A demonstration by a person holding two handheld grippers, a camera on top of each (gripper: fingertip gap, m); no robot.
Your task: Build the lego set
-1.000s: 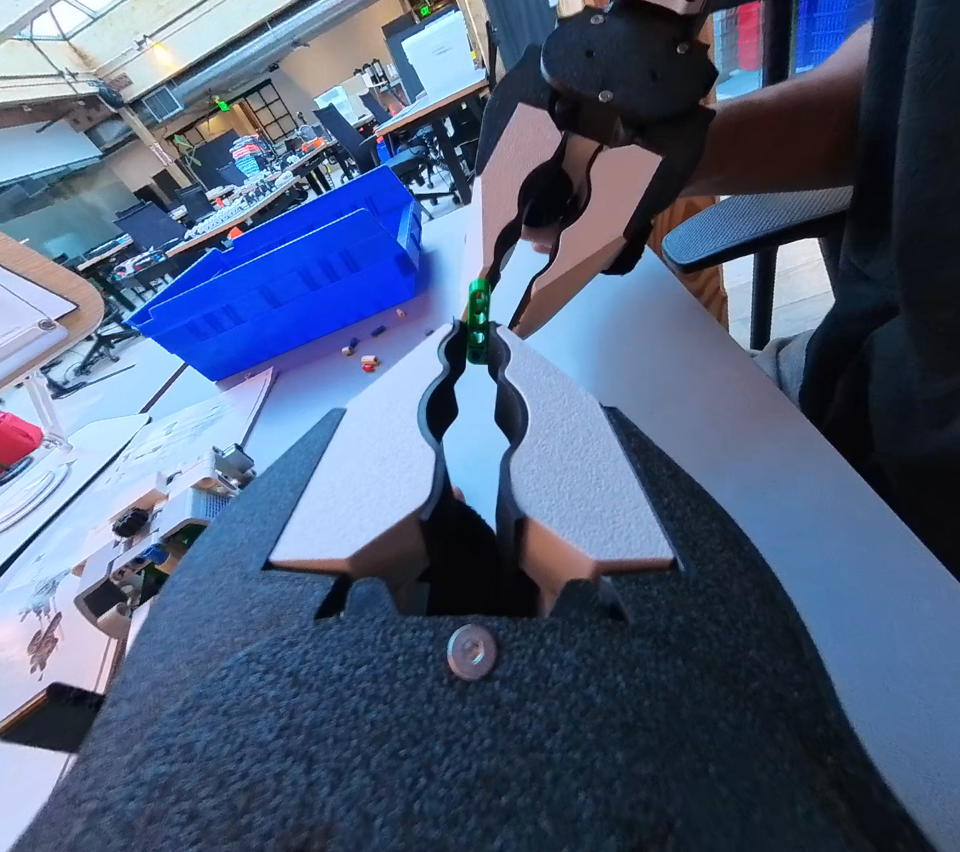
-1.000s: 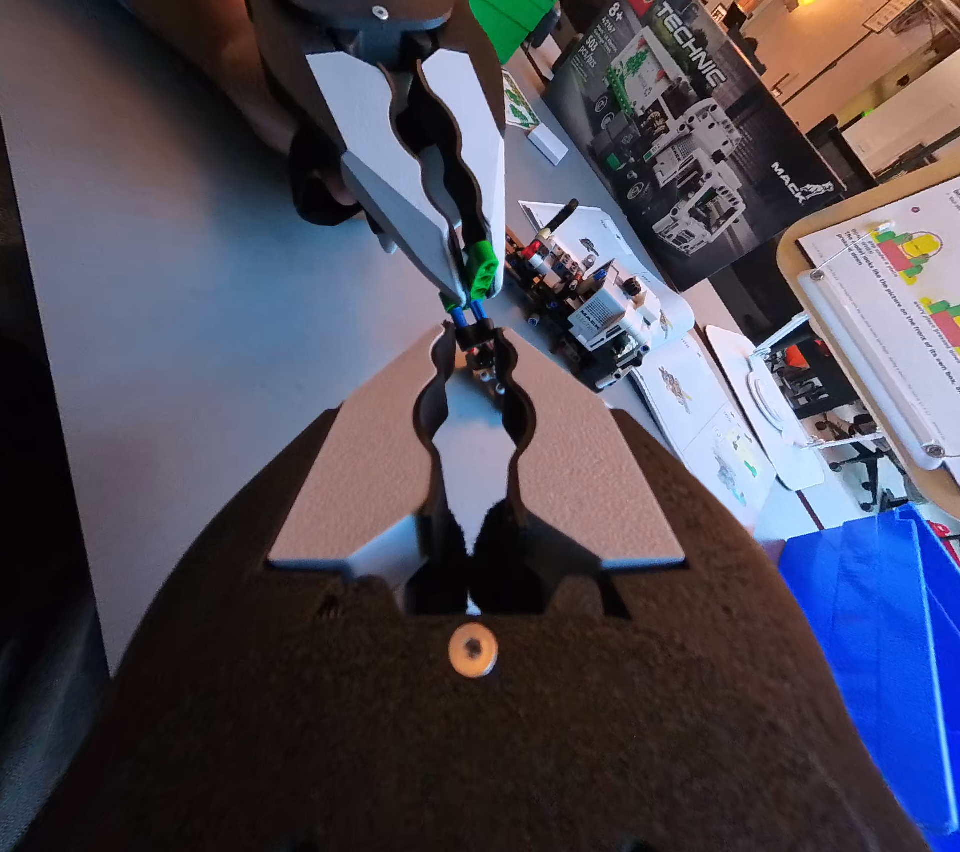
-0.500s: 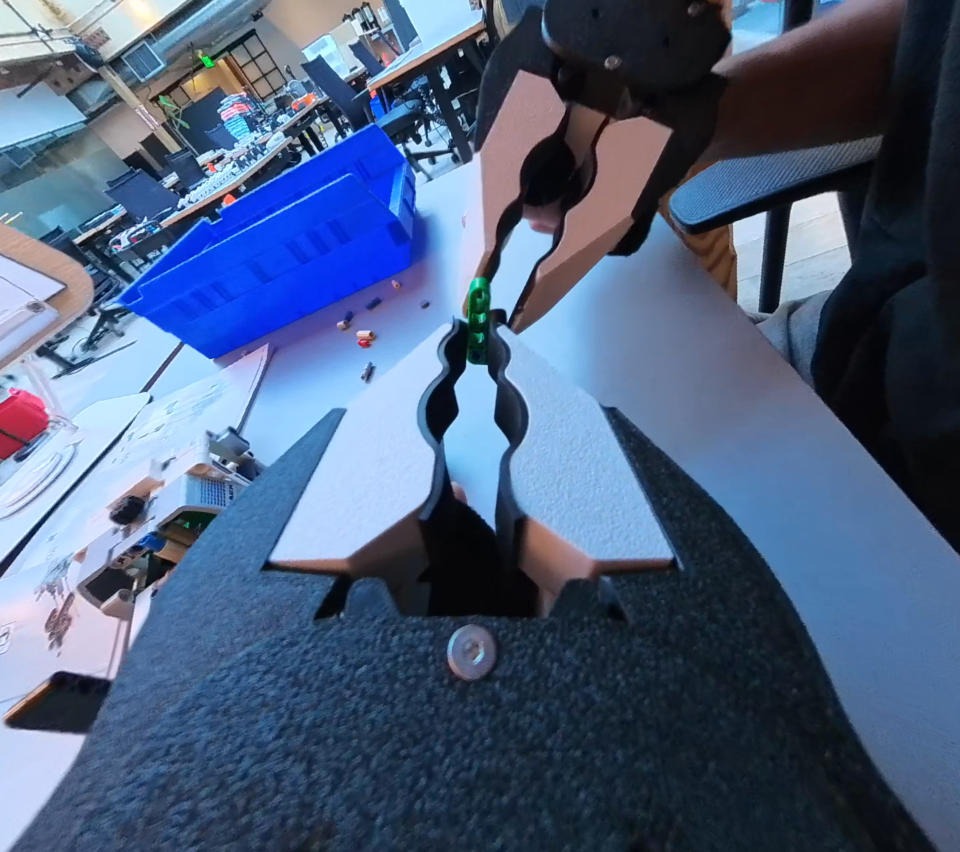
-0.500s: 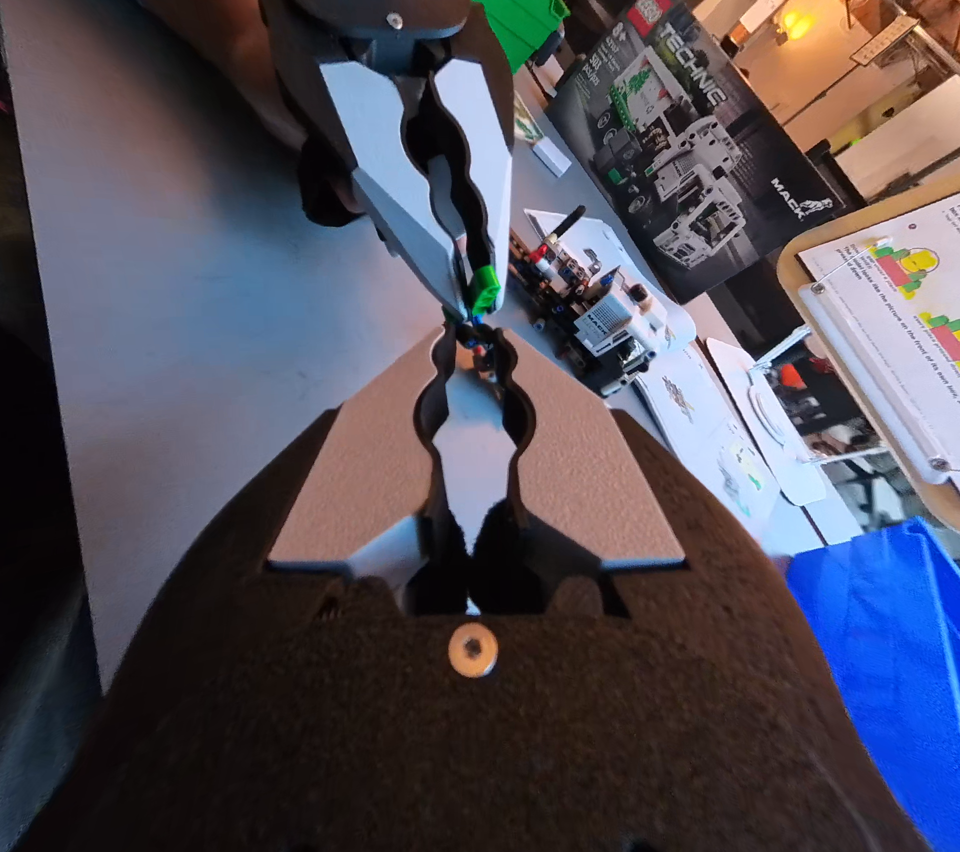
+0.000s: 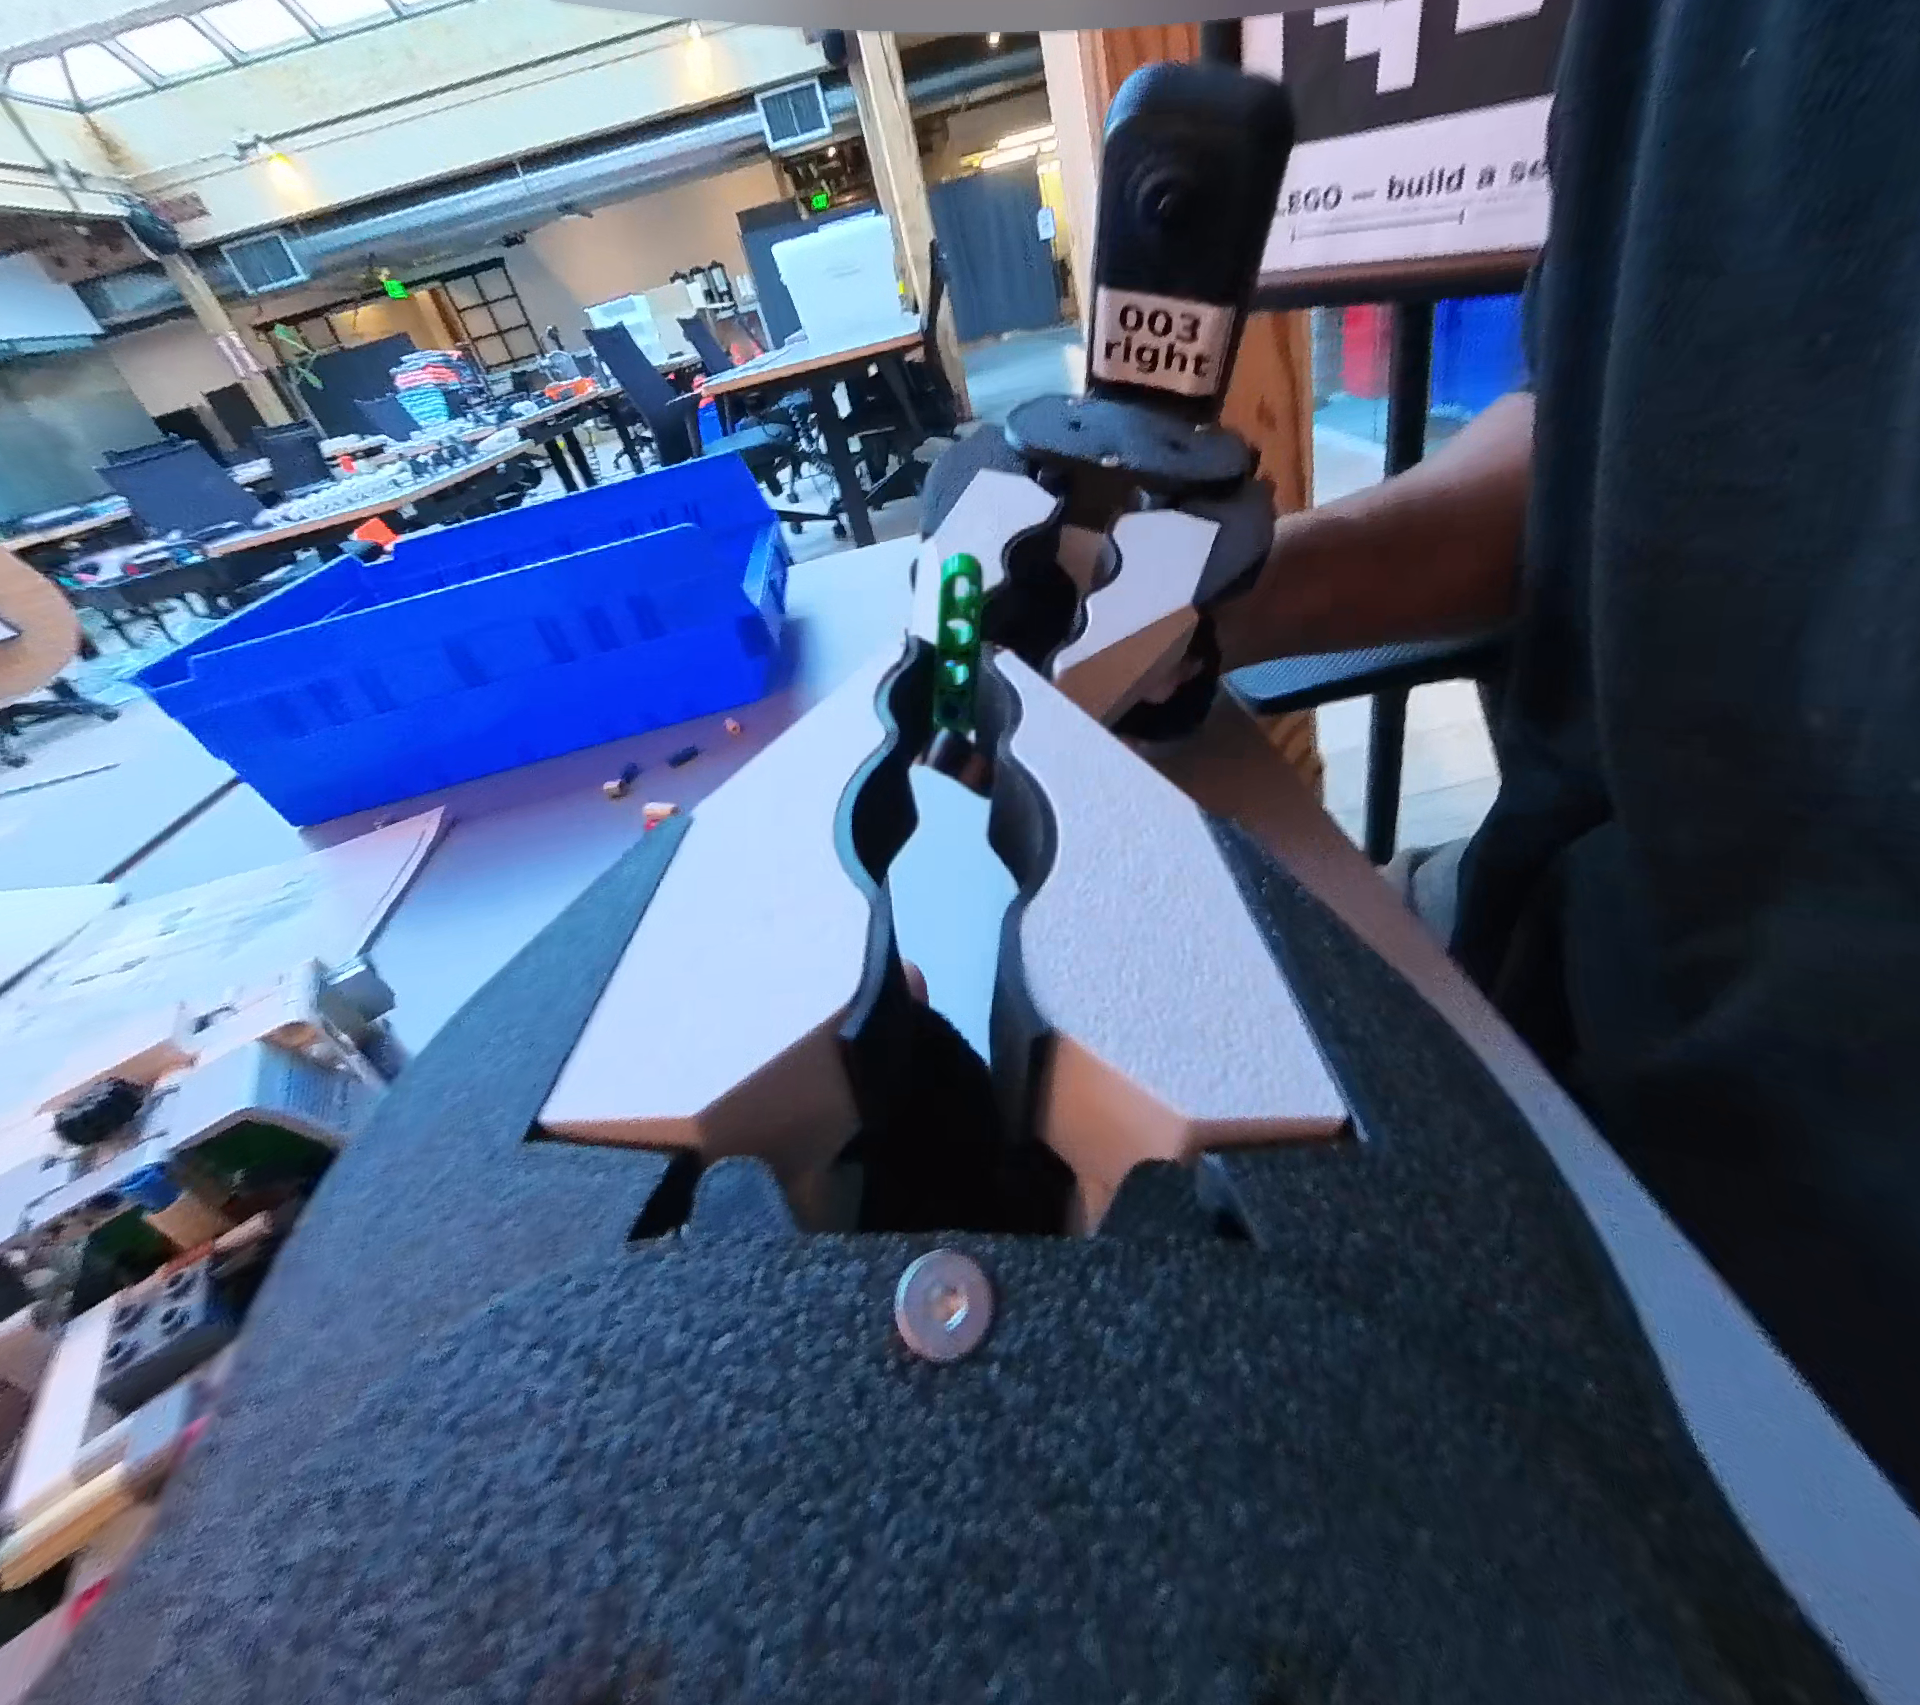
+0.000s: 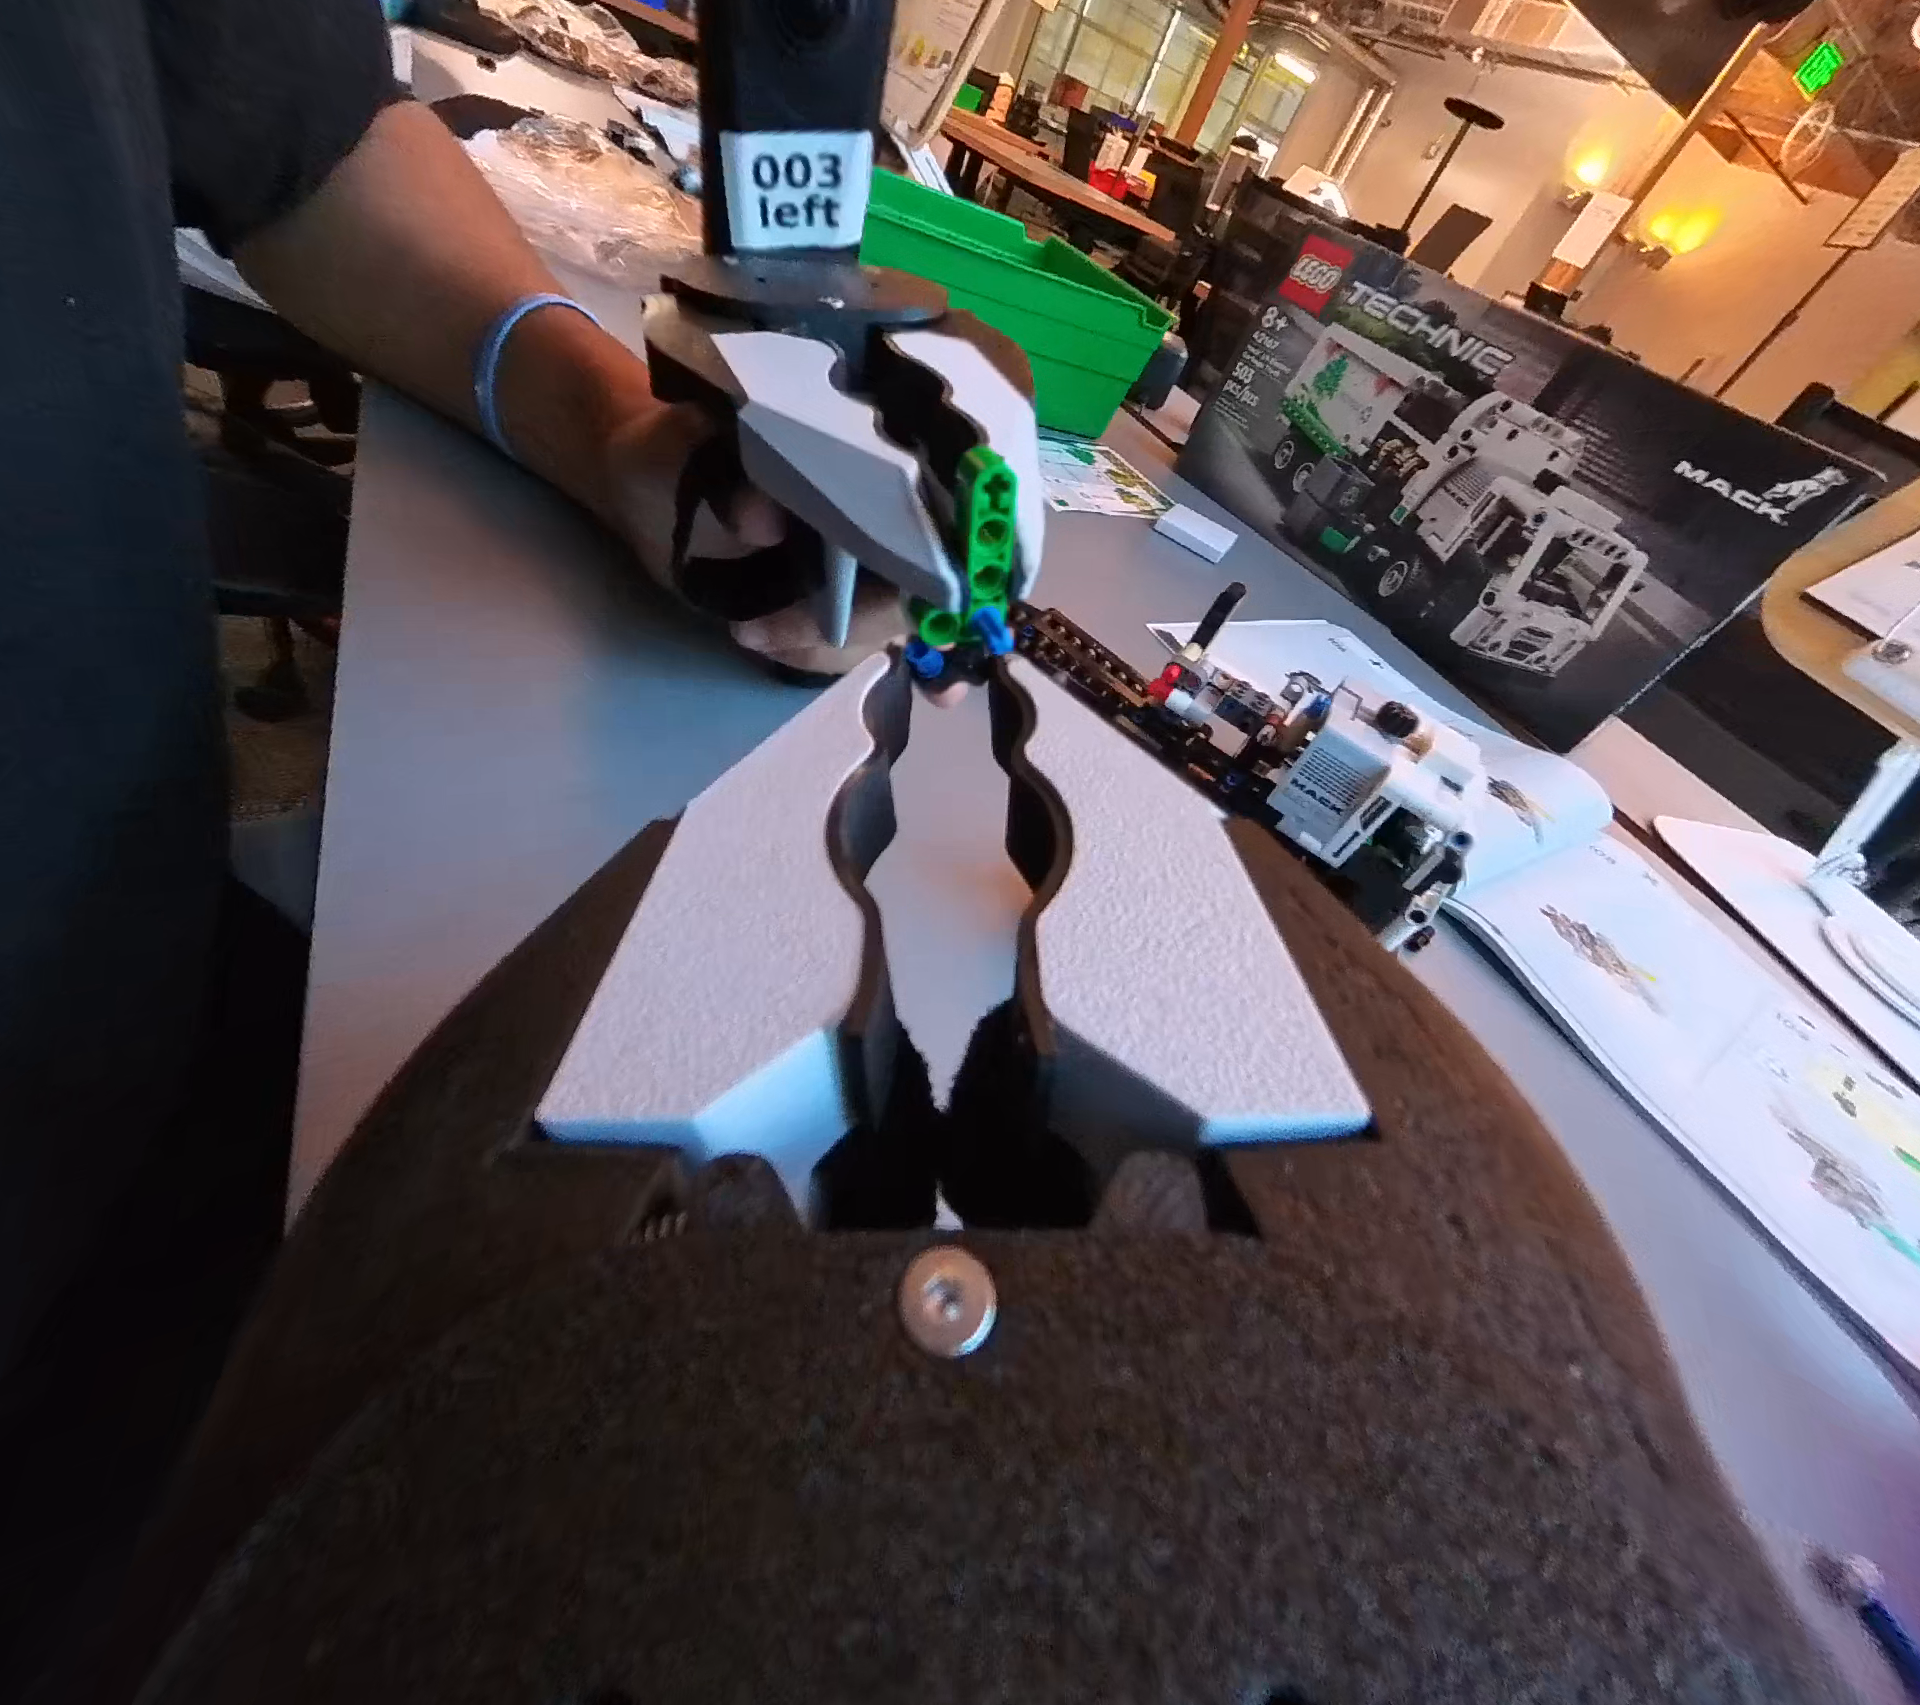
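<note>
Green Technic beam (image 5: pixel 957 653) pinched upright at tips of left gripper (image 5: pixel 954 720), w/ blue pins at lower end, held mid-air above grey table (image 6: pixel 499 720). Right gripper (image 6: pixel 951 689) closing narrow around pin cluster (image 6: pixel 961 647); firm hold or not, can't tell. Part-built truck (image 6: pixel 1340 782) near, beyond. Risk: off-axis push could twist beam out of pinch, pins dropping. Vs 1 s ago: both grippers raised, levelled, right one nearer beam.

Glossy green plastic beam (image 5: pixel 958 639), matt grainy fingers (image 5: pixel 769 917), smooth grey table (image 6: pixel 499 720)
</note>
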